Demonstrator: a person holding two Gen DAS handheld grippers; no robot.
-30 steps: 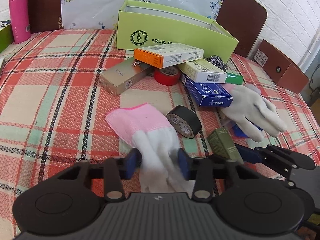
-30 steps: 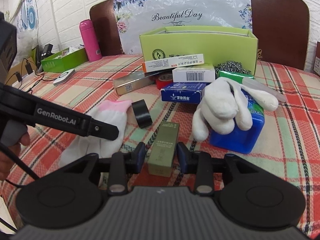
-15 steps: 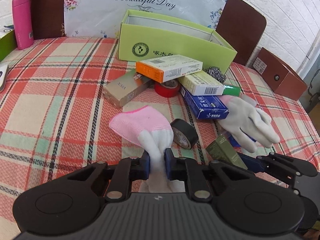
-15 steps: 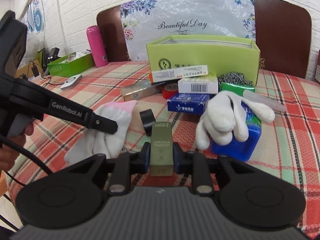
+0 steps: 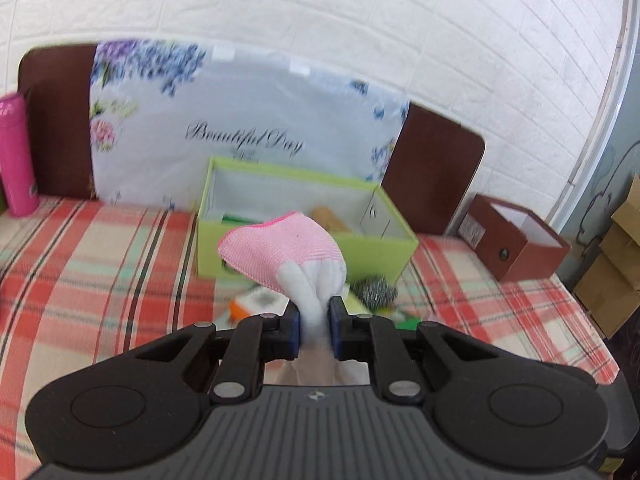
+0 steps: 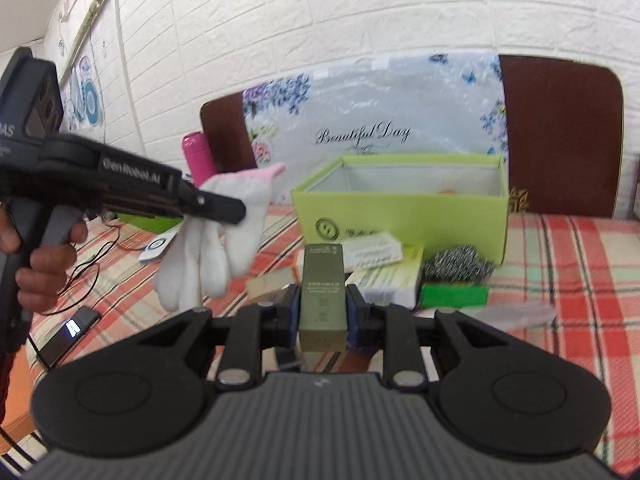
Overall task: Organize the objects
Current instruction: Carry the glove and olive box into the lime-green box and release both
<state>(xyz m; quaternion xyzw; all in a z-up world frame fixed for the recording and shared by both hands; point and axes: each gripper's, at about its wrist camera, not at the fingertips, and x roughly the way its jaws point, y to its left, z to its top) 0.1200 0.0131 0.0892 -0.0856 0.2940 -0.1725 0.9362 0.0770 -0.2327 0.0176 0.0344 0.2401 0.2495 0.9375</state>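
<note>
The left hand-held gripper (image 5: 314,330) is clamped narrow on a glove (image 5: 296,256), white with a pink cuff. The glove is off the worktop (image 5: 100,272); its cuff rises toward the far side and its fingers hang below the pads. From the right wrist camera the same glove (image 6: 224,232) dangles at the left, gripped by the left hand-held gripper (image 6: 236,210), whose handle a person's hand (image 6: 44,264) holds.

The right hand-held gripper (image 6: 322,312) is closed on an olive box (image 6: 323,296), pads pressing its two long sides. The box stands upright between them, clear of the checked cloth.

Beyond both, at the far middle of the worktop, sits an open green bin (image 6: 400,208). Something tan (image 5: 330,218) lies inside it. Just in front of it, on the cloth, lie small cartons (image 6: 384,272), a steel scourer (image 6: 458,266) and a flat green pack (image 6: 454,296).

A pink bottle (image 5: 14,160) stands at the far left. A brown box (image 5: 516,236) sits at the far right, well apart from the bin. A floral board (image 5: 248,136) leans behind the bin.
</note>
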